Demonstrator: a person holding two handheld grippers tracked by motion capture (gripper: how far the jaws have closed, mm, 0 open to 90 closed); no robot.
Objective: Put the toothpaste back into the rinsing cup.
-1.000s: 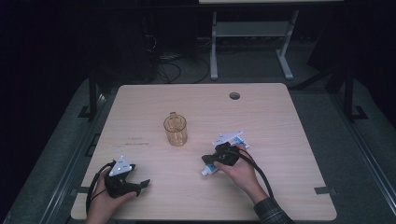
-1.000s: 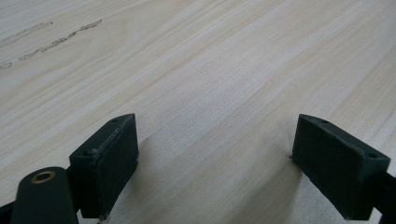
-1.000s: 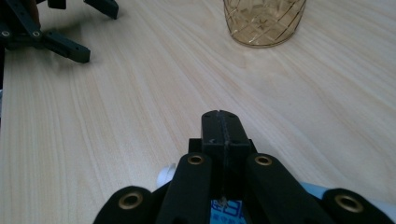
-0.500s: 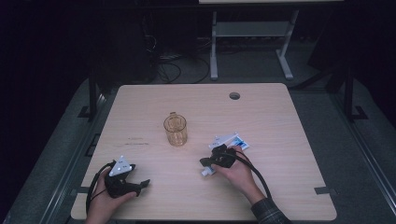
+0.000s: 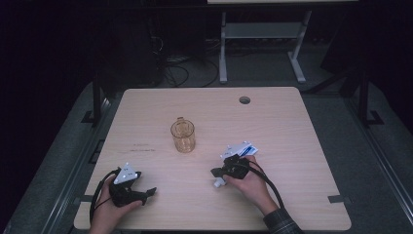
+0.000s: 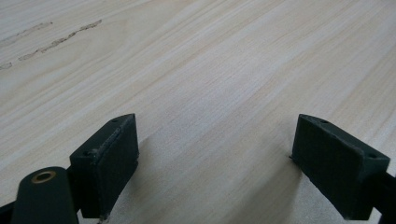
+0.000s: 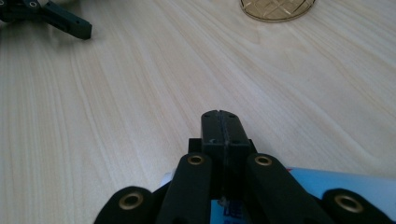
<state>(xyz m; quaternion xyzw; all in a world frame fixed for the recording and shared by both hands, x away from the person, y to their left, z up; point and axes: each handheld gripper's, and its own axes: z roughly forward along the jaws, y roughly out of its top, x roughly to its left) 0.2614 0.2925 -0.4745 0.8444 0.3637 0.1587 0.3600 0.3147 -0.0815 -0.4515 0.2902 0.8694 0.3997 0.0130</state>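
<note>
A white and blue tube [image 5: 242, 148] lies on the wooden table [image 5: 292, 126] at centre right, its white cap [image 5: 217, 184] toward the front edge. My right gripper [image 5: 214, 172] rests over the tube with its jaws pressed together. In the right gripper view the right gripper [image 7: 224, 126] shows only a thin seam between its pads, and the tube [image 7: 336, 184] lies beneath the linkage. My left gripper [image 5: 148, 194] sits at the front left, open. In the left gripper view the left gripper [image 6: 215, 158] has bare wood between its jaws.
An amber glass mug [image 5: 182, 135] stands upright mid-table, left of and beyond the right gripper; its base [image 7: 278, 8] shows in the right gripper view. A cable hole [image 5: 244, 100] is at the back. A faint smudge [image 5: 141, 147] marks the wood left of the mug.
The right gripper and the tube under it have shifted slightly toward the front edge, the tube turning a little. The left gripper has stayed put.
</note>
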